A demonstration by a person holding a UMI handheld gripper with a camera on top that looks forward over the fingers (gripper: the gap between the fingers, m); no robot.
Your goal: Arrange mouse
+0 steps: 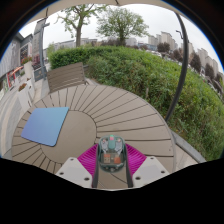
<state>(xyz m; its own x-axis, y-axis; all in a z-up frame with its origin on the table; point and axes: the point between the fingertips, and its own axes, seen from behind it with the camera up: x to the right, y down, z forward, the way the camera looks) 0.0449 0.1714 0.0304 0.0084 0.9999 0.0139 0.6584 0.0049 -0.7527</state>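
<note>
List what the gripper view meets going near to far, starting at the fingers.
Gripper shut on the mouse → wooden table with a blue mousepad → bench → grassy slope → trees and buildings.

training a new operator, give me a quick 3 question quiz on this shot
1. True or false: the mouse sits between the fingers of the claw.
2. What lies on the deck beyond the claw, off to one side: A) a blue mat B) a red cup C) a keyboard?
3. Fill in: beside the deck grows a green ____.

Key: 1 true; 2 A; 3 hedge
</note>
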